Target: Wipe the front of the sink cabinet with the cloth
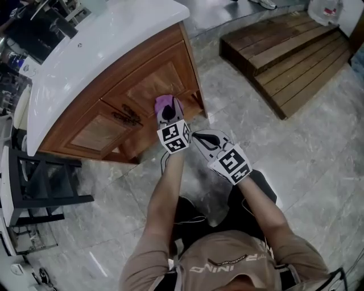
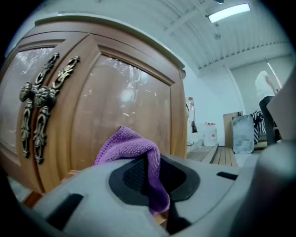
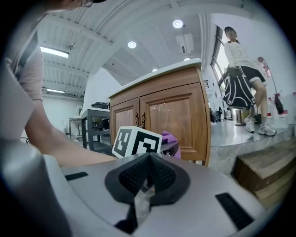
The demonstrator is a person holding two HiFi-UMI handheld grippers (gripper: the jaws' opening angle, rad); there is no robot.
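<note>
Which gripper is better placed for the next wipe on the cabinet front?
Left. The left gripper has its jaws shut on the purple cloth, close in front of the cabinet door. The right gripper sits farther back, jaws together with no cloth.

site type: large industrial-style hall or workshop space, not a lived-in home.

evidence noted:
- white ribbed arched ceiling (image 3: 115,32) with a long strip light (image 2: 229,11) and round recessed lamps (image 3: 177,23).
- wide grey marble-pattern tiled floor (image 1: 318,153).
- brown wooden sink cabinet (image 1: 142,91) with ornate dark metal handles (image 2: 39,102) and a white stone top (image 1: 102,40), standing free on the open floor.
- low dark wooden stepped platform (image 1: 284,57) near it.
- black metal frame racks (image 1: 40,187) at its other side.
- a person (image 3: 240,55) standing beyond the cabinet.
</note>
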